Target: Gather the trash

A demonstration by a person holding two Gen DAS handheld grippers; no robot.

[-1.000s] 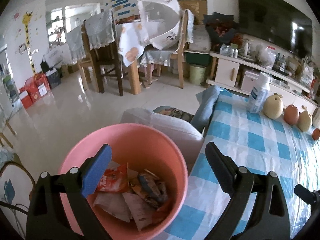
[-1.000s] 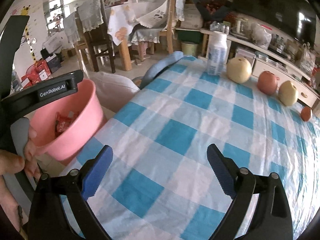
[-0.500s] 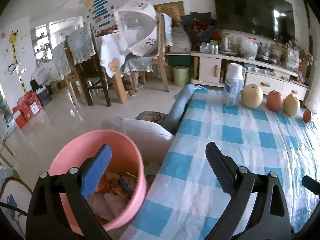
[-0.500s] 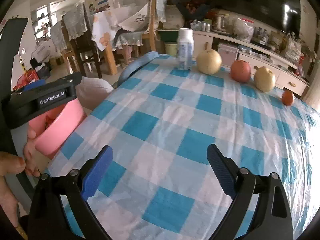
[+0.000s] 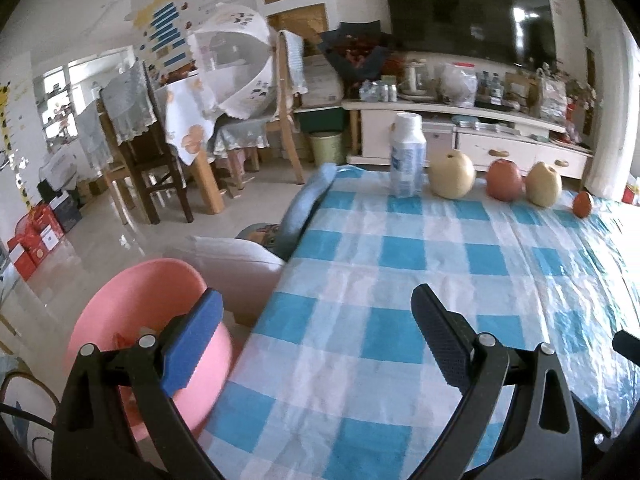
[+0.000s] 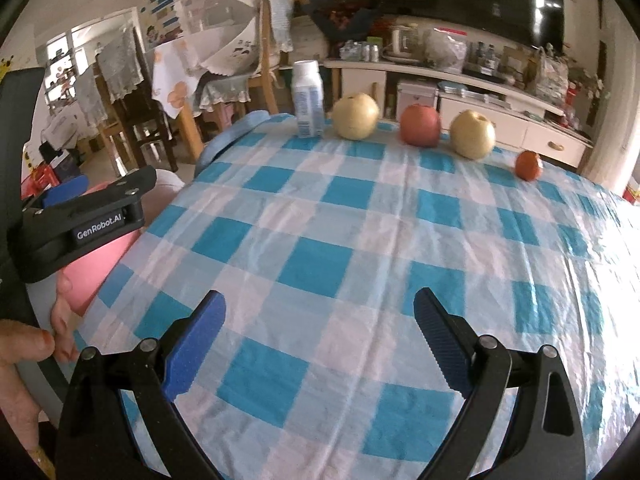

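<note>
A pink trash bin [image 5: 132, 312] stands on the floor at the left edge of the table; a bit of red wrapper shows inside it, the rest is hidden by my finger. It also shows in the right wrist view [image 6: 96, 264]. My left gripper [image 5: 316, 340] is open and empty over the table's left edge. My right gripper [image 6: 320, 340] is open and empty above the blue-and-white checked tablecloth [image 6: 360, 240]. The left gripper body [image 6: 80, 220] shows at the left of the right wrist view.
At the table's far edge stand a white milk bottle [image 6: 308, 100], two yellow pears [image 6: 355, 117], a red apple [image 6: 420, 126] and a small orange fruit [image 6: 528, 165]. A white cushion [image 5: 232, 264] and dining chairs [image 5: 152, 168] lie left of the table.
Both grippers have lifted and swung right, away from the pink bin and towards the table. The bin has slid to the lower left of the left wrist view. Both stayed open.
</note>
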